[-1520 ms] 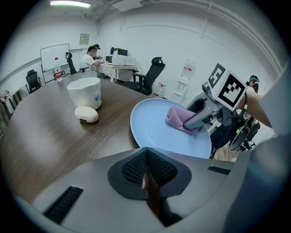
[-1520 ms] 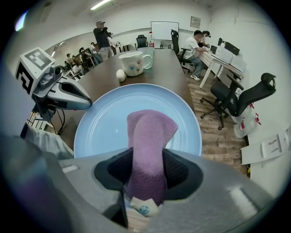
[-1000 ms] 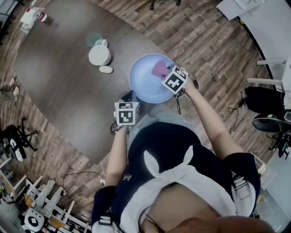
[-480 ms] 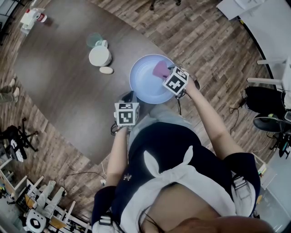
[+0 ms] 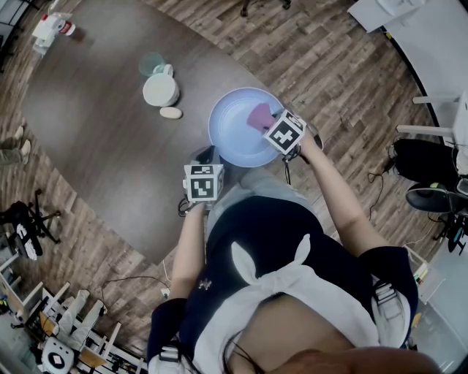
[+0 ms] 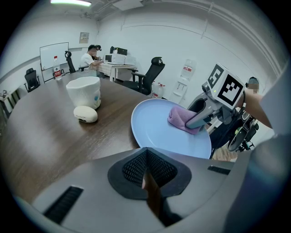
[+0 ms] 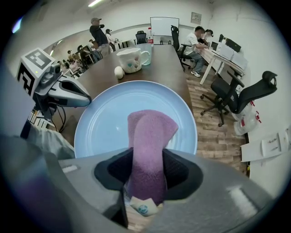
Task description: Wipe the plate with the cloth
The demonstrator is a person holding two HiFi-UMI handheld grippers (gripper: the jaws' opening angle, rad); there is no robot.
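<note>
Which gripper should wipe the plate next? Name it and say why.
Right. The right gripper is shut on the cloth, which rests on the plate. The left gripper is shut on nothing, short of the plate's rim.

White-walled office [image 6: 150, 41], wood-plank floor [image 5: 322, 66], dark conf. table [image 5: 95, 139], black swivel chairs [image 7: 248, 98], whiteboard [image 6: 53, 54], strip light [image 6: 70, 2].

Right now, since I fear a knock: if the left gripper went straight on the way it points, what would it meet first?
The near rim of the blue plate, just ahead of the left gripper; depth is unclear, so they may touch.
</note>
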